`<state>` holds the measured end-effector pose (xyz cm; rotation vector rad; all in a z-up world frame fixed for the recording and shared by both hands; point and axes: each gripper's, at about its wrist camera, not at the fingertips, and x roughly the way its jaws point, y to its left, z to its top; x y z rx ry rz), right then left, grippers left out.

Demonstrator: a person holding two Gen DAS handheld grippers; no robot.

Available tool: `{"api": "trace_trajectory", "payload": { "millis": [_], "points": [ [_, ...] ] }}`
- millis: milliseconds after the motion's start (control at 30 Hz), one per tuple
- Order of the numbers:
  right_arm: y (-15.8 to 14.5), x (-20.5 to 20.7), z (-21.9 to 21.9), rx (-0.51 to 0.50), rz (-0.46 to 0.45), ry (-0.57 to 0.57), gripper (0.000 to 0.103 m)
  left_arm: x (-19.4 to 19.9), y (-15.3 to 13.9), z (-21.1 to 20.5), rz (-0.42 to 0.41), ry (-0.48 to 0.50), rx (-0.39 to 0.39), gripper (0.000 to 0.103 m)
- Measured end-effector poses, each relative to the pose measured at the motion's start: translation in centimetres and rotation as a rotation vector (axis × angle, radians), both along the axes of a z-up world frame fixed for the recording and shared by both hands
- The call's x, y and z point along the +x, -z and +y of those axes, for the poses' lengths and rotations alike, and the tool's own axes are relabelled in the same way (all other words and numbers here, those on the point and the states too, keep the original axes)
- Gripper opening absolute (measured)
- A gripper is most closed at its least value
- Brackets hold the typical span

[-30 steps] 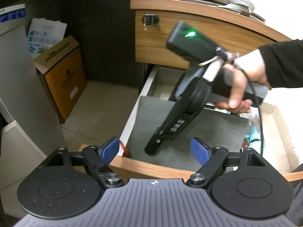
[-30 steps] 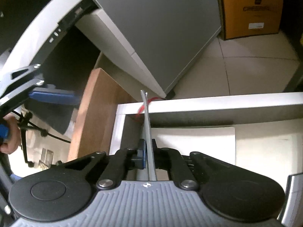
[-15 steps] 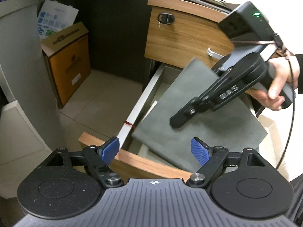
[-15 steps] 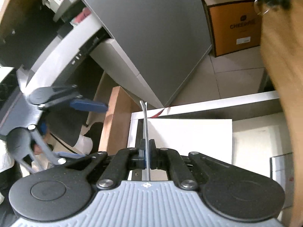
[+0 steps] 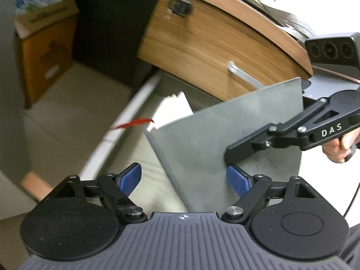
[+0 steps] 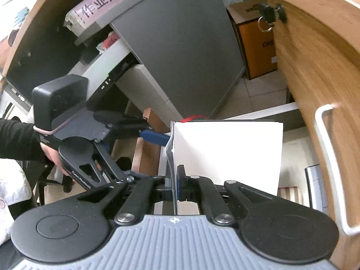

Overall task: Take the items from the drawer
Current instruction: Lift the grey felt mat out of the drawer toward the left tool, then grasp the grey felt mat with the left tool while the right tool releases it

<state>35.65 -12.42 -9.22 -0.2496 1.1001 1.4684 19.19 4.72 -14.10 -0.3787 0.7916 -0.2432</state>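
Observation:
A thin grey sheet [image 5: 216, 139] is lifted out of the open drawer [image 5: 126, 121] and tilted up, with my right gripper [image 5: 234, 157] shut on its right part. In the right wrist view that grey sheet [image 6: 171, 157] shows edge-on between the shut blue pads of my right gripper [image 6: 174, 185]. My left gripper [image 5: 183, 180] is open just in front of the sheet's lower edge, its blue pads either side of it without touching. White paper [image 5: 173, 110] lies in the drawer beneath; the same white paper [image 6: 227, 148] shows in the right wrist view.
A wooden cabinet front [image 5: 209, 45] with a lock [image 5: 180, 6] and a metal handle [image 5: 240, 72] stands above the drawer. An orange cardboard box [image 5: 42, 45] sits on the tiled floor at left. A grey cabinet [image 6: 180, 51] stands opposite. A red band [image 5: 135, 122] hangs at the drawer's rim.
My right gripper has lifted the grey sheet up and out of the drawer, tilting it steeply and uncovering white paper. My left gripper has come closer to the sheet's lower edge.

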Motion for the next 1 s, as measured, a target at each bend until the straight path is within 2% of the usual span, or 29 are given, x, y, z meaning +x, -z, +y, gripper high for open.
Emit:
{"api": "trace_trajectory", "payload": {
  "millis": [167, 367, 467, 500, 533, 600, 633, 700, 800, 1000],
  "points": [
    [-0.6, 0.4, -2.2, 0.025, -0.004, 0.014, 0.002, 1.8, 0.1, -0.8, -0.012, 0.086, -0.029, 0.093],
    [-1.0, 1.0, -4.5, 0.049, -0.012, 0.049, 0.003, 3.6, 0.3, -2.2, -0.015, 0.177, -0.102, 0.092],
    [-1.0, 0.8, -4.8, 0.043, -0.048, 0.062, 0.008, 4.3, 0.2, -3.3, -0.023, 0.197, -0.072, 0.092],
    [-0.9, 0.9, -4.9, 0.037, -0.058, 0.07, 0.014, 4.5, 0.2, -3.4, -0.02, 0.189, -0.07, 0.091],
    [-0.9, 0.9, -5.0, 0.032, -0.075, 0.083, 0.029, 4.7, 0.2, -3.4, -0.016, 0.181, -0.067, 0.087],
    [-1.1, 0.7, -5.4, 0.035, -0.115, 0.107, 0.04, 5.1, 0.3, -3.5, -0.01, 0.165, -0.061, 0.084],
    [-1.2, 0.6, -5.5, 0.031, -0.143, 0.13, 0.055, 5.3, 0.3, -3.5, -0.006, 0.157, -0.058, 0.081],
    [-1.5, 0.4, -6.1, 0.031, -0.183, 0.173, 0.069, 5.7, 0.3, -3.6, 0.0, 0.141, -0.052, 0.077],
    [-1.8, 0.0, -6.9, 0.014, -0.239, 0.23, 0.078, 6.3, 0.4, -3.7, 0.011, 0.117, -0.043, 0.071],
    [-2.1, -1.9, -8.3, -0.019, -0.31, 0.314, 0.083, 6.7, 0.5, -3.7, 0.027, 0.059, -0.043, 0.059]
  ]
}}
